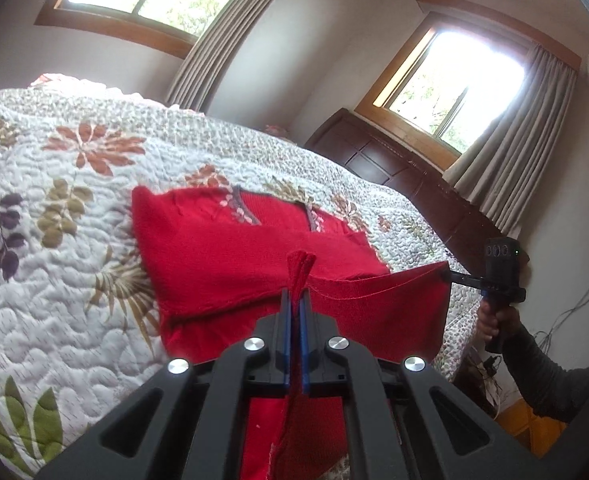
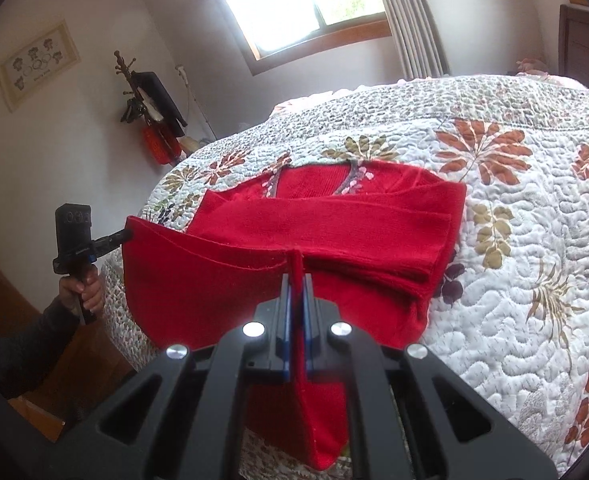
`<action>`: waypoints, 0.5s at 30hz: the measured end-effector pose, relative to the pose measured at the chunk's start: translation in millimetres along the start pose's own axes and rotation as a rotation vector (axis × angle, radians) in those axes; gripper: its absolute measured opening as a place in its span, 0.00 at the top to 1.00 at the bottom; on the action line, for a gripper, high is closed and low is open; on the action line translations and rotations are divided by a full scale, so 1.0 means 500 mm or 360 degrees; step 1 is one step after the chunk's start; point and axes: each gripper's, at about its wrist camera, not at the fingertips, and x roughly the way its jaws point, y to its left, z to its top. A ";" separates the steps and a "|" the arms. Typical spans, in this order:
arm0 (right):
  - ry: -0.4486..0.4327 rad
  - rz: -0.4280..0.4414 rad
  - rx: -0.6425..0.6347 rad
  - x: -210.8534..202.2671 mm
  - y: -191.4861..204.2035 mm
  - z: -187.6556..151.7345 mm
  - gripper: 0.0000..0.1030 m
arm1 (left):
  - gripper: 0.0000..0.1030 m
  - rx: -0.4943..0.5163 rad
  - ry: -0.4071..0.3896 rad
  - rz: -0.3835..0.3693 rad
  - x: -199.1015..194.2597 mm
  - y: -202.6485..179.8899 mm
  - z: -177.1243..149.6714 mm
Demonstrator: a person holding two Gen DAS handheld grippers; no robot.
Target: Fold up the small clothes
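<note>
A small red knitted sweater [image 1: 234, 248] [image 2: 334, 216] lies on the bed, neckline at the far end and sleeves folded across its body. My left gripper [image 1: 295, 296] is shut on a pinch of the near hem, which stands up between the blue pads. My right gripper [image 2: 296, 280] is shut on the hem's other corner in the same way. Each view also shows the opposite gripper from the side: the right gripper [image 1: 448, 274] and the left gripper [image 2: 126, 234]. The hem is stretched between them, lifted off the bed's near edge.
A quilted floral bedspread [image 1: 54, 280] [image 2: 514, 280] covers the bed around the sweater. A dark wooden headboard [image 1: 394, 168] stands under a curtained window. A coat rack [image 2: 150, 108] stands by the wall. The person's hands [image 1: 494, 320] [image 2: 82, 284] grip the handles.
</note>
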 end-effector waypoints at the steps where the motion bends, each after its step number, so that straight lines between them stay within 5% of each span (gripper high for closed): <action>1: -0.0020 -0.0009 0.0001 -0.003 -0.001 0.015 0.97 | 0.97 0.0012 -0.0008 0.0003 0.002 -0.002 0.018; 15: -0.0077 -0.0127 0.0173 0.098 -0.124 0.223 0.97 | 0.97 -0.0049 0.0005 0.0063 0.151 0.098 0.228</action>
